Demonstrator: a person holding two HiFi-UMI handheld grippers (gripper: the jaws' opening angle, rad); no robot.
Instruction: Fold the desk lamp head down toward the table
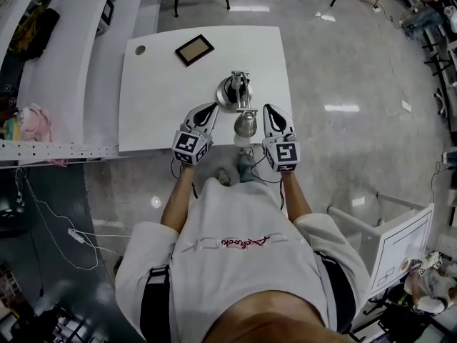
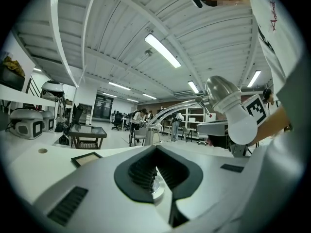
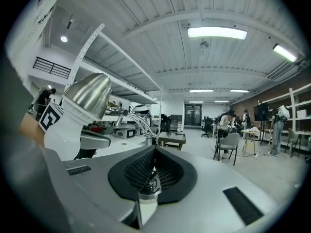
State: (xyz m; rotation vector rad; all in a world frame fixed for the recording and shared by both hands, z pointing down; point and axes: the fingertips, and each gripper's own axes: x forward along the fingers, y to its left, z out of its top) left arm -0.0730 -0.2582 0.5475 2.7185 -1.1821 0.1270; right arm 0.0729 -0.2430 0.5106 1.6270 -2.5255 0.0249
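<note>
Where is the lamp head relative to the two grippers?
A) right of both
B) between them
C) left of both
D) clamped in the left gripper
B: the head view shows the lamp head between the left gripper and the right gripper, both shut and empty.

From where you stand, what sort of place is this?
Probably an open-plan lab or workshop: strip lights on a bare ribbed ceiling, people and chairs around work areas farther back, and long white shelves beside the white table.
</note>
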